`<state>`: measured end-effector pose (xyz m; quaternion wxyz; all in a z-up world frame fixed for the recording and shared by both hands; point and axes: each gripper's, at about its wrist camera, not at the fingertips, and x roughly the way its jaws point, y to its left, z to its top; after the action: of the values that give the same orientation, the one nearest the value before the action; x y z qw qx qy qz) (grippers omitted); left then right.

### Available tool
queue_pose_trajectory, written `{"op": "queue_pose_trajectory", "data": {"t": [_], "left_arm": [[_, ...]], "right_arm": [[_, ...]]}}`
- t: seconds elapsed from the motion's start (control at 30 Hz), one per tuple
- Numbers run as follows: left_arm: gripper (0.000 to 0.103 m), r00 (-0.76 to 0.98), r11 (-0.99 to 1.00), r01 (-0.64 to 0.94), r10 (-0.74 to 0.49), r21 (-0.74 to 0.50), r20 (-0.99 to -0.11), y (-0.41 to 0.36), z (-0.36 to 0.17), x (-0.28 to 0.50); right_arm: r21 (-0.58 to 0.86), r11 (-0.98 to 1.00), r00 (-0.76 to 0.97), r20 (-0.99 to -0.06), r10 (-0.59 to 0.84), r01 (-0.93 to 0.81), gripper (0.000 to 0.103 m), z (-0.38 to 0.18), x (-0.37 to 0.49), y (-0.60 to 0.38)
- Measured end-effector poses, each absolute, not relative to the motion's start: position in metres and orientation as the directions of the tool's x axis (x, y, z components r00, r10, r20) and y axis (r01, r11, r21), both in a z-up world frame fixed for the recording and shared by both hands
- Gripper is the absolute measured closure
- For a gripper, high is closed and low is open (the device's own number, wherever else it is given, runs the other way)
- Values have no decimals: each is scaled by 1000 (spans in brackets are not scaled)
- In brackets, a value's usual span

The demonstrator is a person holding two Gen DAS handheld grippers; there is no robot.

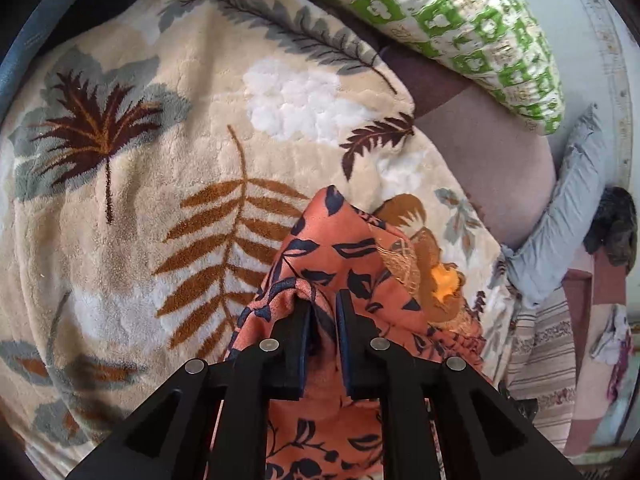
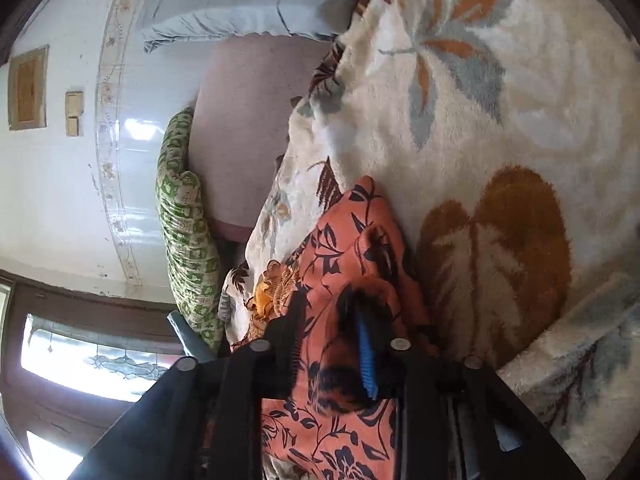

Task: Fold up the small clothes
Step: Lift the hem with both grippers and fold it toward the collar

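The left view looks down on a cream blanket (image 1: 160, 208) with leaf prints, open and flat ahead and to the left of the left gripper (image 1: 323, 300); the right view is rolled sideways and alone shows the tiled wall (image 2: 60, 200) and a window (image 2: 92, 360) off to the left of the right gripper (image 2: 332, 308). Both views take in the green pillow (image 1: 460, 20), a mauve sheet (image 1: 500, 152) and a grey pillow (image 1: 568, 216) beyond the blanket's edge. The task's thing, an orange cloth (image 1: 340, 248) with dark leaf print, lies bunched on the blanket directly under and ahead of both grippers, with a gold embroidered patch just right of the left gripper. The left jaws stand slightly apart, a narrow gap between them, with a fold of cloth running up between them; whether the pads still press it I cannot tell. The right jaws stand wider, the cloth heaped between them, one blue pad bare against it; no firm pinch shows. To the right of the left gripper the blanket's edge drops toward striped fabric (image 1: 544, 352). To the right of the right gripper the blanket lies broad and open, with a raised fold near the lower right.
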<state>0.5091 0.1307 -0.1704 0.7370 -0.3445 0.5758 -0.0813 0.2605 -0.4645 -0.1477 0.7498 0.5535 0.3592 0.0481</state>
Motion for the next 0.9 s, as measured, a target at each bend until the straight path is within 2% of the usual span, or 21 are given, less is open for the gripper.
{"op": "queue_pose_trajectory", "data": {"t": [0.07,0.17,0.3,0.37,0.53,0.57,0.6,0.63,0.67,0.7,0.77,0.83,0.9], "left_arm": [[76,372,721,-252,-544,-646,-752,140,-156,500],[62,415,725,-211,-541,-656,-732,144,-133,477],[54,363,751,-138,-568,-645,-739,117,-137,451],[54,299,783,-122,-556,-609,-775,91,-157,448],[56,210,791,-196,-544,-580,-812,67,-208,470],[60,218,790,-206,-538,-577,-814,69,-212,477],[65,229,790,-212,-531,-575,-816,68,-212,488],[80,242,791,-210,-527,-574,-815,66,-210,498],[88,258,791,-203,-525,-577,-811,65,-207,509],[88,278,790,-207,-518,-576,-809,65,-203,521],[88,334,794,-226,-481,-564,-811,69,-192,544],[88,340,798,-290,-431,-529,-836,75,-188,565],[88,311,742,-354,-481,-570,-820,86,-190,577]], "right_arm": [[877,383,773,-450,447,289,58,-132,247,-472],[901,352,785,-405,469,254,56,-122,236,-469],[914,326,712,-395,580,241,51,-133,245,-437],[913,307,668,-406,624,268,51,-147,257,-420],[884,297,595,-464,656,362,51,-179,284,-393],[883,290,602,-465,649,370,51,-181,289,-393],[885,292,604,-462,649,363,55,-180,295,-392],[886,314,613,-463,640,342,71,-175,303,-393],[888,338,632,-460,624,312,83,-168,312,-395],[893,343,659,-447,605,291,91,-161,321,-401],[892,352,709,-443,549,285,91,-154,340,-416],[842,409,709,-525,471,352,90,-155,356,-430],[822,423,710,-553,436,381,90,-155,357,-442]]}}
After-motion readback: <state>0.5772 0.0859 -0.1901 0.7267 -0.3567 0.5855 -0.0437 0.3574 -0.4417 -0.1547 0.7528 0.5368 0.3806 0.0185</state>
